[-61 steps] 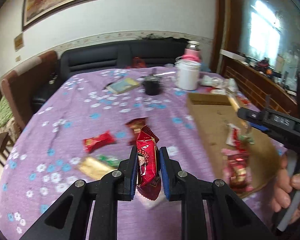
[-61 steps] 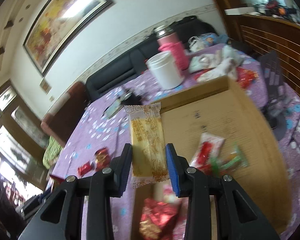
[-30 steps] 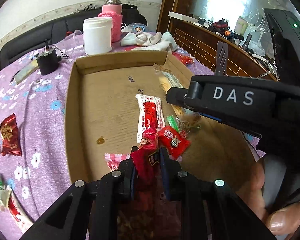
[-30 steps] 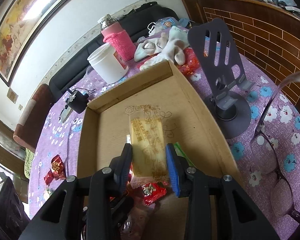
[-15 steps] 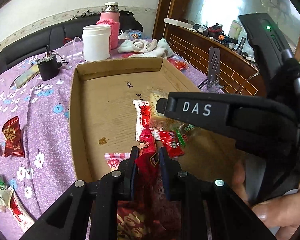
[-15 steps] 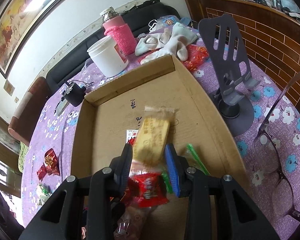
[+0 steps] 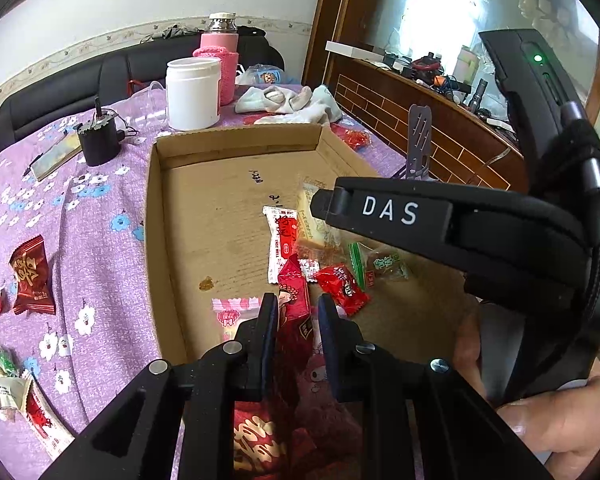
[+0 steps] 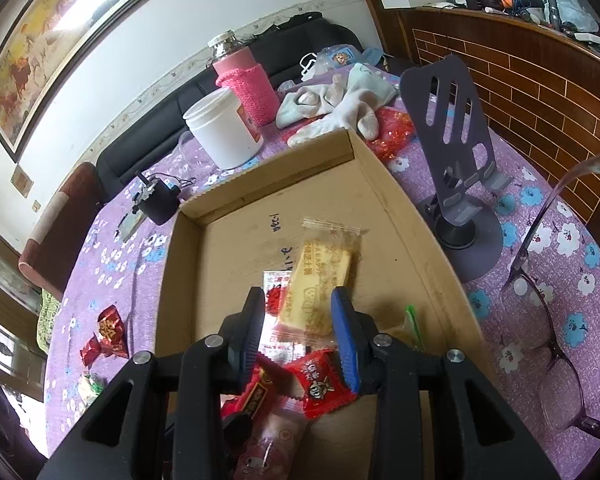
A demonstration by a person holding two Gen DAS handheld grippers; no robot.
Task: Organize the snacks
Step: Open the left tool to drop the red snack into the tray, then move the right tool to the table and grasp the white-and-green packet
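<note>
A shallow cardboard box point(image 7: 212, 208) lies on the purple flowered tablecloth. My left gripper point(image 7: 298, 316) hangs over its near end, shut on a red snack packet point(image 7: 294, 292) that stands upright between the pads. My right gripper point(image 8: 298, 304) is over the box point(image 8: 236, 248) too, shut on the near end of a yellow packet point(image 8: 324, 268), which slants away to the right, low over the floor. In the left wrist view the right gripper point(image 7: 320, 204) crosses in front of that yellow packet point(image 7: 306, 220). A white-and-red packet point(image 7: 282, 240), a small red one point(image 7: 342, 284) and a green candy point(image 7: 384, 262) lie in the box.
Loose red packets point(image 7: 30, 276) lie on the cloth left of the box. A white jar point(image 7: 192, 92), a pink bottle point(image 7: 220, 60) and socks point(image 7: 292, 100) stand beyond it. A grey phone stand point(image 8: 452, 160) and glasses point(image 8: 540, 320) are on its right.
The left gripper carried the red packet from the tablecloth to over the box. The yellow packet, straight between the right pads a second ago, now slants right. Both hands are nearly still lately.
</note>
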